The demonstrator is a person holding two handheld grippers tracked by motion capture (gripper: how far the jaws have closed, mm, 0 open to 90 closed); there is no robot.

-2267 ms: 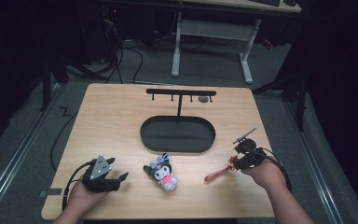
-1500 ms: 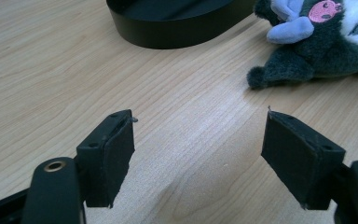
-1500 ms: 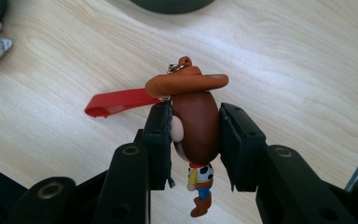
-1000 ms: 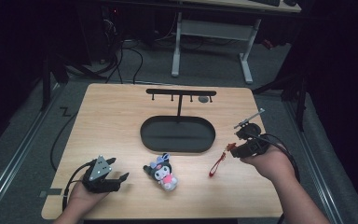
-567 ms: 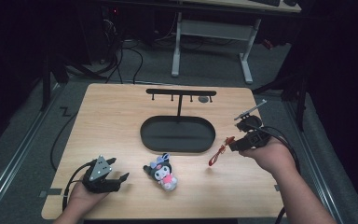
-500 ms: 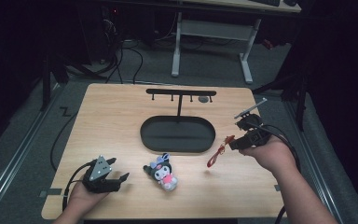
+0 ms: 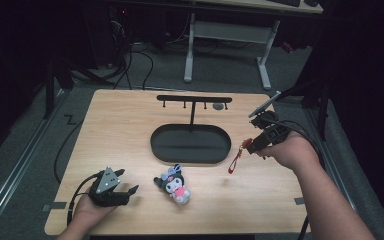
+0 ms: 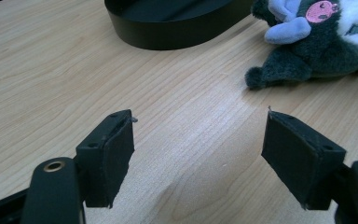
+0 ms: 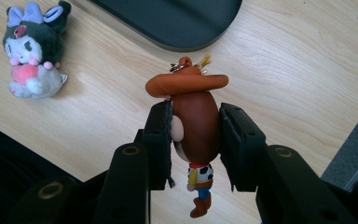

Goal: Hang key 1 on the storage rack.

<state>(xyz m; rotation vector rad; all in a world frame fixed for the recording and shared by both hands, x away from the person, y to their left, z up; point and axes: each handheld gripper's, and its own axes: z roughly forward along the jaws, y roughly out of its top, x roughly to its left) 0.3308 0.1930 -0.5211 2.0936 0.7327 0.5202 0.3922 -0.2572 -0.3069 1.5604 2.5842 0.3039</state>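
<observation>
Tray (image 7: pixel 160 150) lies bare under the hook stand (image 7: pixel 194 99); right gripper (image 9: pixel 196 140) clamps the cowboy keychain (image 9: pixel 196 126), left gripper (image 8: pixel 198 158) gapes beside the plush toy (image 7: pixel 174 184).

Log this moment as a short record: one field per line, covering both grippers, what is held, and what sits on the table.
right gripper: shut on the cowboy keychain figure, held above the table
keychain strap: red, hanging free below the right gripper in the high view
left gripper: open, nothing between the jaws, low over the table near its front left corner
plush toy: lying on the wood between the two hands, in front of the stand
hanging stand: black, oval base, crossbar with hooks, mid-table
hooks: whether anything hangs there cannot be told
</observation>
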